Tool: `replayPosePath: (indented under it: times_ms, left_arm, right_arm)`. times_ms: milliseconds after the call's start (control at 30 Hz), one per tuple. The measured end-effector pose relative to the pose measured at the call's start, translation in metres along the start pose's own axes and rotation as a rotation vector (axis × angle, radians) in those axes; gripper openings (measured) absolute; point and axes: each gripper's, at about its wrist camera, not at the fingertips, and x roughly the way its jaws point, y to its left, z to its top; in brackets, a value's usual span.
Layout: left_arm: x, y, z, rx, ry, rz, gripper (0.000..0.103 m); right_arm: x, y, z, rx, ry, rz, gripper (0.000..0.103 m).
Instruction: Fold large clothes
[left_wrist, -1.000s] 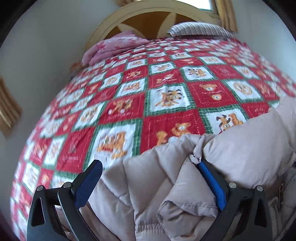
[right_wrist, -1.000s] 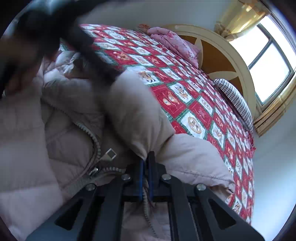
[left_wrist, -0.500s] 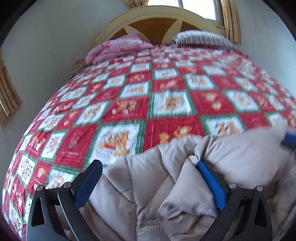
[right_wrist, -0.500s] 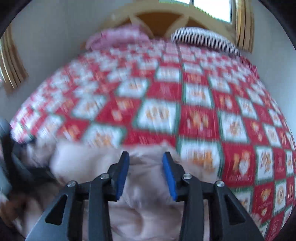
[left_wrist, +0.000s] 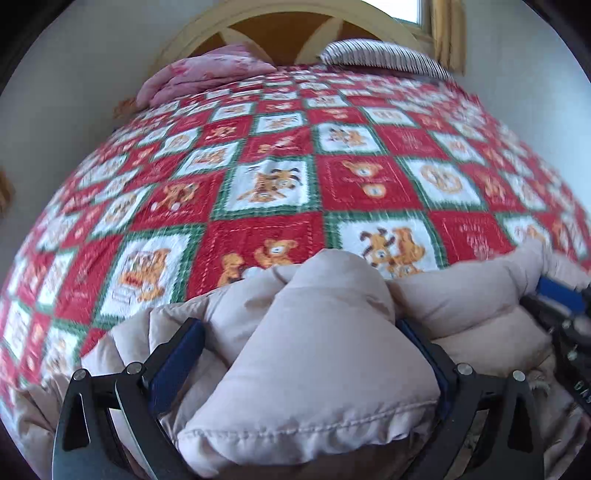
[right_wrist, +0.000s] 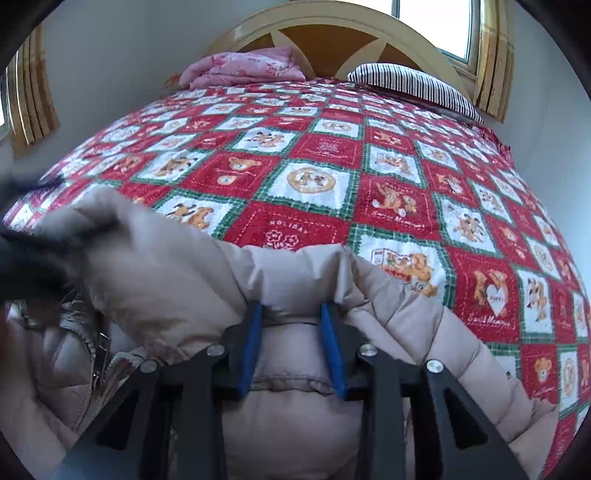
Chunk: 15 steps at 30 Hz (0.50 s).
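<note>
A beige puffer jacket (left_wrist: 325, 362) lies bunched at the near edge of the bed, its zipper (right_wrist: 99, 354) showing in the right wrist view. My left gripper (left_wrist: 299, 328) stands wide open, with a thick padded fold lying between its blue pads and resting against the right one. My right gripper (right_wrist: 291, 310) holds a narrower quilted fold of the jacket (right_wrist: 295, 280), and the fabric fills the gap between its pads and creases at their tips. The right gripper's blue pad (left_wrist: 557, 295) shows at the right edge of the left wrist view. The left gripper is a dark blur (right_wrist: 33, 258) in the right wrist view.
The bed carries a red, white and green quilt (right_wrist: 314, 177) with bear pictures. A folded pink blanket (right_wrist: 240, 68) and a striped pillow (right_wrist: 410, 86) lie at the wooden headboard (right_wrist: 332, 40). Walls, curtains and a window close the far side.
The right gripper was shut on fabric by the zipper; it opened, rolled level and now grips a fold at the jacket's far edge. The left gripper shifted, and a bigger fold lies between its jaws.
</note>
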Motion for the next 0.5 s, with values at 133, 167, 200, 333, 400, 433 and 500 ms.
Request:
replayPosePath:
  times_ms: [133,167,200,333,400,433,500]
  left_arm:
    - [0.004,-0.0057,-0.0025,0.022,0.002,0.036,0.102]
    - [0.0056,-0.0048,-0.0022,0.02,0.004,0.035,0.102]
    - [0.0068,-0.0036,-0.0024,0.015,0.008,0.029,0.102]
    - [0.0076,-0.0032,-0.0038,0.004,0.012,0.018,0.102]
    - [0.0081,-0.0032,-0.0032,0.005,0.012,0.019,0.102]
    - [0.0081,-0.0031,-0.0032,0.004,0.012,0.019,0.102]
    - [0.0082,-0.0032,-0.0031,0.005,0.012,0.02,0.102]
  right_arm:
    - [0.0046,-0.0008,-0.0001,0.012,0.008,0.012,0.036]
    - [0.0061,-0.0007,0.0006,0.013,0.013,0.013,0.036]
    - [0.0074,-0.0006,0.0009,0.014,0.016,0.012,0.036]
    - [0.0087,-0.0002,-0.0002,0.016,0.023,0.008,0.036]
    - [0.0092,-0.001,-0.0005,0.021,0.024,0.012,0.036]
    - [0.0094,-0.001,-0.0006,0.021,0.025,0.012,0.036]
    - [0.0097,-0.0009,-0.0008,0.017,0.027,0.008,0.036]
